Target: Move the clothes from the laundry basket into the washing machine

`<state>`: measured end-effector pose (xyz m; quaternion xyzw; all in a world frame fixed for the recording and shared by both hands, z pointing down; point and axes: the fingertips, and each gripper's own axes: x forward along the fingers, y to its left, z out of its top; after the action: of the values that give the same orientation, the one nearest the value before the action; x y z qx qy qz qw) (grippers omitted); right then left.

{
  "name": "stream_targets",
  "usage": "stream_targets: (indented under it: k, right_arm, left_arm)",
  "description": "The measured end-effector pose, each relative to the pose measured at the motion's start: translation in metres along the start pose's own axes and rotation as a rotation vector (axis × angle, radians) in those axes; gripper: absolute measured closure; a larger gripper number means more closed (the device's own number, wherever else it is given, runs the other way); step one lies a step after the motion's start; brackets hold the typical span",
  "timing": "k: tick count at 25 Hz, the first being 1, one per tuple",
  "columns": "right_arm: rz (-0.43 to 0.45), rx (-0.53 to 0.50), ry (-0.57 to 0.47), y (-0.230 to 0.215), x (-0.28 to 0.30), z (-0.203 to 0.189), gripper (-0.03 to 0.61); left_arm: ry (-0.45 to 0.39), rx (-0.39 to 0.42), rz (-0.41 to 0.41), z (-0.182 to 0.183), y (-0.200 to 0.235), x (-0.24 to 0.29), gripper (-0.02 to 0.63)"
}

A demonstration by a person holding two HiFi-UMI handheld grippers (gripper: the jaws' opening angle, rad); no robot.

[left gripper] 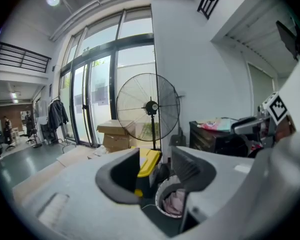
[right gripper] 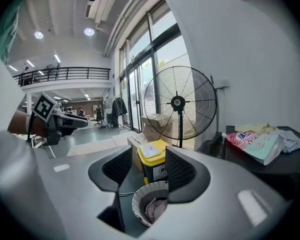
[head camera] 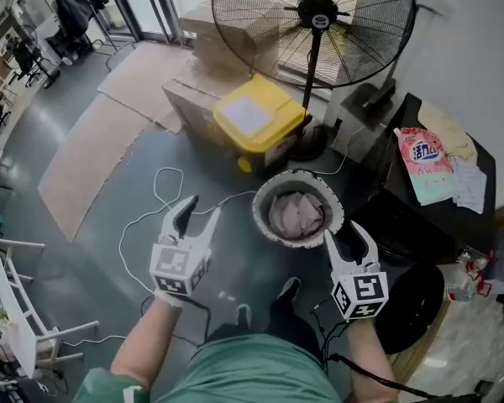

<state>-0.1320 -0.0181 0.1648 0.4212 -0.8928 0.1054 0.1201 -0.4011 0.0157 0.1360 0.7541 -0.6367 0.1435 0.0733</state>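
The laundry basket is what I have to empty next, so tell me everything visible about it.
The laundry basket is round, with a white ribbed wall that looks like plastic and a dark inside. It stands upright on the grey floor, right beside a yellow-lidded bin; whether the two touch cannot be told. Pale pinkish clothes lie crumpled inside, below the rim.
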Motion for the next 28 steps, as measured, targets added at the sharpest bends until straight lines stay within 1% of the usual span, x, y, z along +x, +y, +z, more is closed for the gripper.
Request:
stream_targets:
  k: [4,7,10,14,16,20,25,28]
  right_arm:
    - [0.032,0.003,0.038,-0.043,0.032,-0.011,0.379]
    - [0.054,0.0,0.074,-0.065,0.056,-0.026,0.379]
    - [0.086,-0.003,0.107,-0.079,0.083,-0.043,0.379]
    - [0.116,0.018,0.15,-0.093,0.121,-0.073,0.379]
    - [0.117,0.016,0.179,-0.097,0.14,-0.091,0.379]
    - [0.122,0.014,0.25,-0.097,0.174,-0.128,0.379]
    - [0.115,0.013,0.324,-0.095,0.212,-0.173,0.379]
    - [0.11,0.011,0.351,-0.098,0.232,-0.203,0.379]
  left_arm:
    - [0.05,-0.026,0.058,-0.006,0.002,0.042,0.416]
    - [0.07,-0.029,0.095,-0.007,0.006,0.062,0.416]
    - [0.086,-0.022,0.113,-0.012,0.01,0.08,0.416]
    - [0.117,-0.006,0.114,-0.03,0.014,0.1,0.416]
    - [0.13,-0.005,0.111,-0.042,0.019,0.108,0.416]
    - [0.153,-0.031,0.109,-0.073,0.037,0.122,0.416]
    - [0.161,-0.049,0.117,-0.097,0.07,0.147,0.416]
    - [0.159,-0.057,0.127,-0.115,0.087,0.159,0.416]
